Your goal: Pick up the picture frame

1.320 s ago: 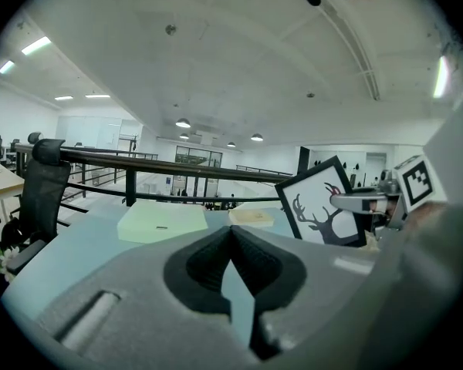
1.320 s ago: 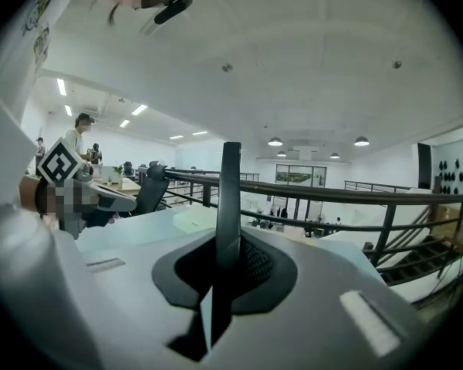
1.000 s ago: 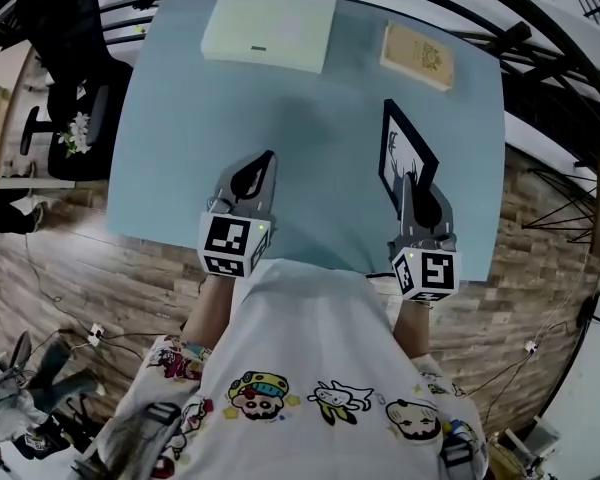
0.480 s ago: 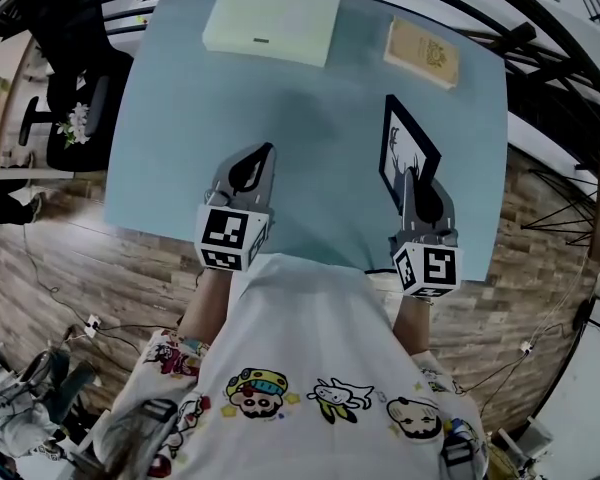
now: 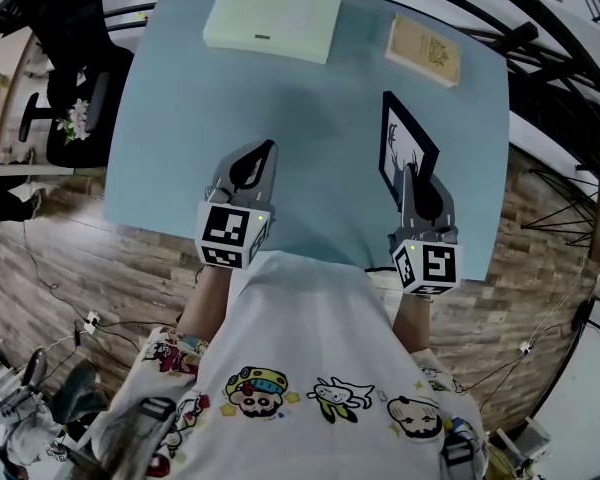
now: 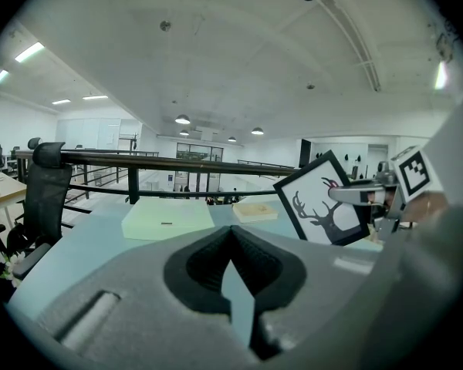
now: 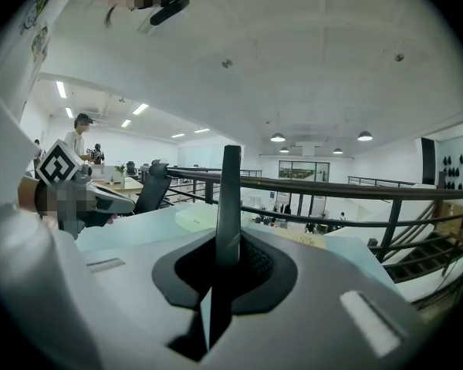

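The picture frame [image 5: 397,140] is black with a white deer print and stands upright on its edge over the right side of the light blue table [image 5: 180,148]. My right gripper [image 5: 411,174] is shut on its near edge. In the right gripper view the frame [image 7: 231,199] shows edge-on as a thin dark bar between the jaws. In the left gripper view the frame [image 6: 322,209] faces the camera, with the right gripper [image 6: 364,195] clamped on its side. My left gripper [image 5: 267,150] hovers over the table's near middle, shut on nothing.
A pale green flat box [image 5: 272,18] lies at the table's far middle and a tan book [image 5: 423,50] at the far right. A black office chair [image 5: 75,78] stands left of the table. A dark railing [image 6: 177,160] runs behind it.
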`<action>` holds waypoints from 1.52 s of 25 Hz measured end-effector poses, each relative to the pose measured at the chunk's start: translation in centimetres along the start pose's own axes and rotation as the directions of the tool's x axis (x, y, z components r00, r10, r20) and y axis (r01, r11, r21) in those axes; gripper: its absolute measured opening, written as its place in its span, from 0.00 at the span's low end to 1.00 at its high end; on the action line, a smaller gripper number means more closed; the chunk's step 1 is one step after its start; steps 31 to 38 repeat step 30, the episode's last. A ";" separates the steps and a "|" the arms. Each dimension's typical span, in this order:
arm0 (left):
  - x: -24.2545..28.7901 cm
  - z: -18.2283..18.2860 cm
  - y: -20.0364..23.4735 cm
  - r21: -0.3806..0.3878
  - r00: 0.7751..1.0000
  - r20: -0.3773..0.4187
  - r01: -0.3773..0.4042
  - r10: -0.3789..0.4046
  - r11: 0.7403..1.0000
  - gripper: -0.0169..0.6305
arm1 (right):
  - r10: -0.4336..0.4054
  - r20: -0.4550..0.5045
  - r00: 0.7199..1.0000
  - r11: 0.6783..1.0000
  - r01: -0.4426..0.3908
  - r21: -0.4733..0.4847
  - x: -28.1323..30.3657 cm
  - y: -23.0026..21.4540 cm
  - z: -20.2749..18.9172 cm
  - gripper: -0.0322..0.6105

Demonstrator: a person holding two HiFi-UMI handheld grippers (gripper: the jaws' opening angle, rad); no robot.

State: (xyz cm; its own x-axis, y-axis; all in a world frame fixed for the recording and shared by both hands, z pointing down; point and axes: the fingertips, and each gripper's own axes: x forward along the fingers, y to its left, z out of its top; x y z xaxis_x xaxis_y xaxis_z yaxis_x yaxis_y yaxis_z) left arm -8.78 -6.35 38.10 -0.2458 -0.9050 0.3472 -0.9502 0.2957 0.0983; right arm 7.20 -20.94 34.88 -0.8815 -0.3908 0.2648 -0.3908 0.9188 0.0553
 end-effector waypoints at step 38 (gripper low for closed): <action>0.1 -0.2 0.1 0.000 1.000 -0.009 -0.015 0.015 1.000 0.02 | 0.000 -0.018 1.000 1.000 0.000 0.011 0.2 -0.1 -0.7 0.09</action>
